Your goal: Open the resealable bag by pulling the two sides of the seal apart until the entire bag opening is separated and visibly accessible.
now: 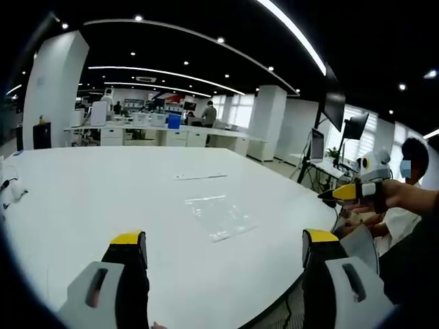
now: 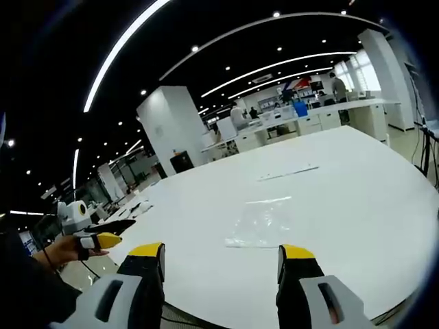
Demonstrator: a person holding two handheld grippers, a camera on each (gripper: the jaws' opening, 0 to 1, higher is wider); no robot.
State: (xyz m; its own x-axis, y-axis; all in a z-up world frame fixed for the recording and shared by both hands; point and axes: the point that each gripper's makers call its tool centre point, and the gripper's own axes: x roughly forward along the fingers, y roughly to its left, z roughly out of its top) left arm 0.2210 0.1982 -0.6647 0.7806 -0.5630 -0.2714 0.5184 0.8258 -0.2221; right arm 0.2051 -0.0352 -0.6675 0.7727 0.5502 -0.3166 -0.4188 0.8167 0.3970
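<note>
Resealable bag [image 1: 219, 216], clear and flat, lies on the white worktop [image 1: 103, 199]; in the right gripper view the bag [image 2: 262, 223] sits just ahead of the tongs, touched by neither. Beyond it a thin pale strip [image 1: 200, 177] rests on the worktop, well apart. The left tongs [image 1: 224, 248] hang above the near edge with jaws spread wide, holding nothing. The right tongs [image 2: 221, 260] are likewise spread wide and empty. At the left gripper view's right edge, the right tongs appear again in a hand [image 1: 374, 197].
</note>
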